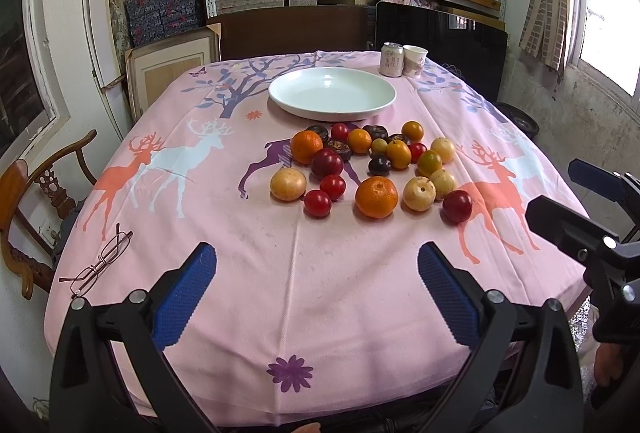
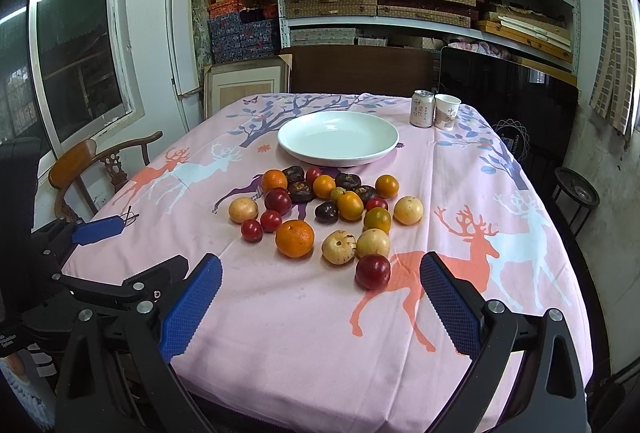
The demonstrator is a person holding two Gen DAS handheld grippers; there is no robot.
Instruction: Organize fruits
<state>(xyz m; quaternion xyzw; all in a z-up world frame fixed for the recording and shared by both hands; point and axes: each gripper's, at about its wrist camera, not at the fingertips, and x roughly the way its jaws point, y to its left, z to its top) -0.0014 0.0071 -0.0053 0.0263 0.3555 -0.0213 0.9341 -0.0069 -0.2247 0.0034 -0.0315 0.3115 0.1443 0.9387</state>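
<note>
Loose fruits [image 1: 372,161] in orange, red, pale yellow and dark purple lie near a bare white plate [image 1: 332,93]; the can [image 1: 391,59] lettering is unreadable; left gripper [image 1: 316,275] and right gripper [image 2: 320,283] gape wide.

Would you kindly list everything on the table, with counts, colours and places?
Plate: one, white, empty, far centre.
Fruits: about two dozen, orange, red, yellow, dark purple, clustered before the plate.
Can: one, silver, far right.
Paper cup: one, white, beside the can.
Glasses: one pair, thin-framed, near left edge.
Tablecloth: one, pink, deer print.
Left gripper: blue pads, open.
Right gripper: blue pads, open.
</note>
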